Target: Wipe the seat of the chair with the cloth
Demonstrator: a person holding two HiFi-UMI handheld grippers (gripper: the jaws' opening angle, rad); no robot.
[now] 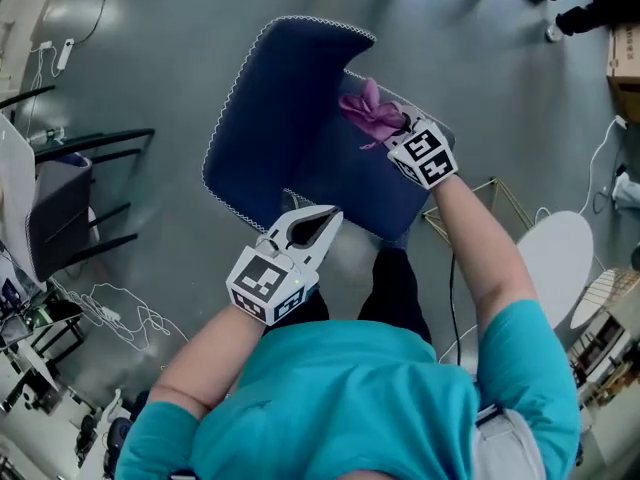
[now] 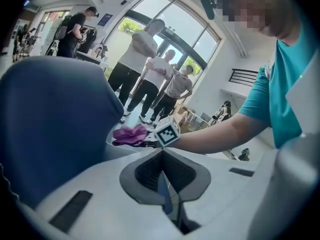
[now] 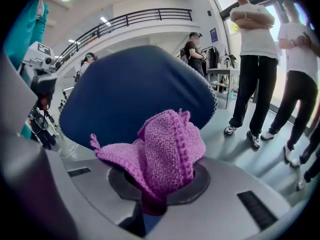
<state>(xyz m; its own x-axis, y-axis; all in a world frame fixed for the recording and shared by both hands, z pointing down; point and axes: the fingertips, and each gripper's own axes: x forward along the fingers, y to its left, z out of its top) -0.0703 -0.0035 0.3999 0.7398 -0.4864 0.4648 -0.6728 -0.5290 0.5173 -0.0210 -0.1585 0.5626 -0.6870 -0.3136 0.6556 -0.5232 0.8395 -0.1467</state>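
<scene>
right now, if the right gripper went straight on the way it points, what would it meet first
Most likely the chair's blue backrest: the right gripper, shut on the purple cloth, points at it, so the cloth's bunched front would touch first. Depth is hard to judge.

Grey floor and the objects standing on it.
The smooth grey floor (image 1: pixel 480 78) bears the blue chair (image 1: pixel 290 118) at centre, a black-framed chair (image 1: pixel 60 198) and loose white cables (image 1: pixel 115 315) at left, and a white round table (image 1: pixel 555 258) at right.
</scene>
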